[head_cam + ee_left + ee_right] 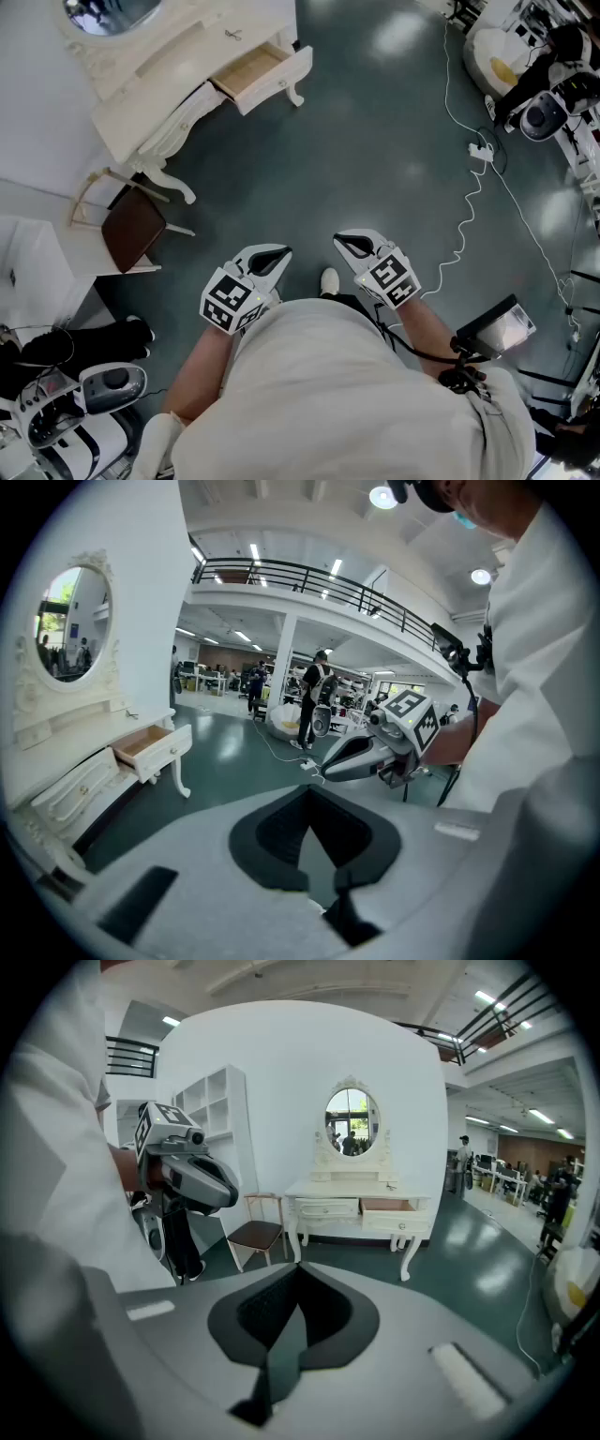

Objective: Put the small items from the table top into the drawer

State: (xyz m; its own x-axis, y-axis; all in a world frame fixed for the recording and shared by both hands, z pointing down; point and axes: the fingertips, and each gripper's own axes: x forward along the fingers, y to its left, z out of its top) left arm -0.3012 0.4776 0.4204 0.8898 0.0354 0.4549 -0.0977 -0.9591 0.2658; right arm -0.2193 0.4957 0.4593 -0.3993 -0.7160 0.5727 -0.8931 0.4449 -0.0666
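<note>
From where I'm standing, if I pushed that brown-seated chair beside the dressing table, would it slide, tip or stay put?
Probably light: the chair has a thin pale frame and slim legs. It would likely slide, since the floor looks smooth and glossy. Pushed high up, it might tip instead.
</note>
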